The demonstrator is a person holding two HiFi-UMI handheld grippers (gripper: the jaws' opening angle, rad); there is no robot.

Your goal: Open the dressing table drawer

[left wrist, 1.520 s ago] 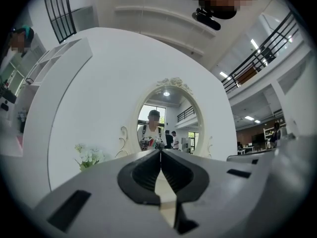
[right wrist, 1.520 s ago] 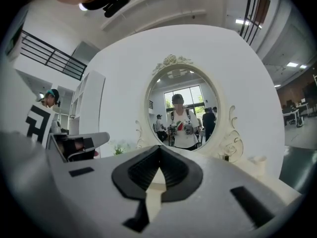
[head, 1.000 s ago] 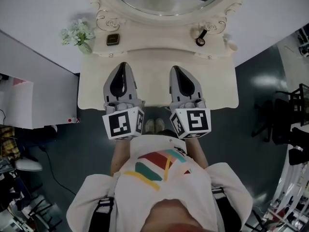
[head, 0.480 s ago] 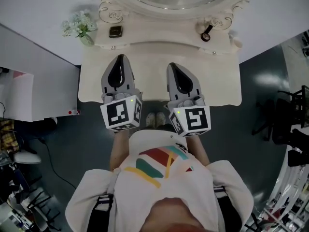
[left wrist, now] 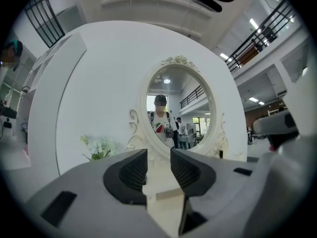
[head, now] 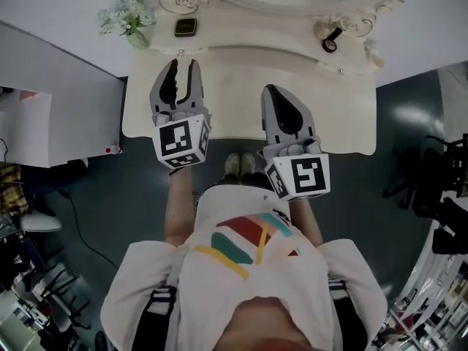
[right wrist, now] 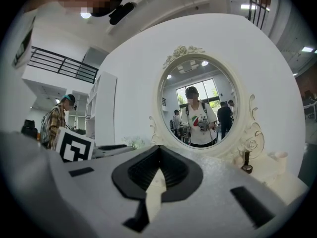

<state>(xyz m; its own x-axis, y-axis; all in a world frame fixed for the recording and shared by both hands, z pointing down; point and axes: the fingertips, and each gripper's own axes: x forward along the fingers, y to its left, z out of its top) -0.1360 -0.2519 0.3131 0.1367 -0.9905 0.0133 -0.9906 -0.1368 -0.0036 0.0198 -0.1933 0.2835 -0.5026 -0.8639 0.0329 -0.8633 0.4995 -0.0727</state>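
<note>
Dressing table [head: 234,86]: drawer front hidden beneath its near edge. Left gripper [head: 183,67]: above table's left half, jaws just opening, empty. Right gripper [head: 273,93]: above table's right half, jaws together, empty.

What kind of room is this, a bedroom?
Probably not a bedroom: it looks like a big hall or showroom. A cream dressing table with an oval mirror stands here, but there are upper-floor railings overhead and several people standing about in the mirror's reflection.

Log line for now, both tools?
left tool: jaws just opening, nothing between | right tool: shut, empty | both over dressing table top
</note>
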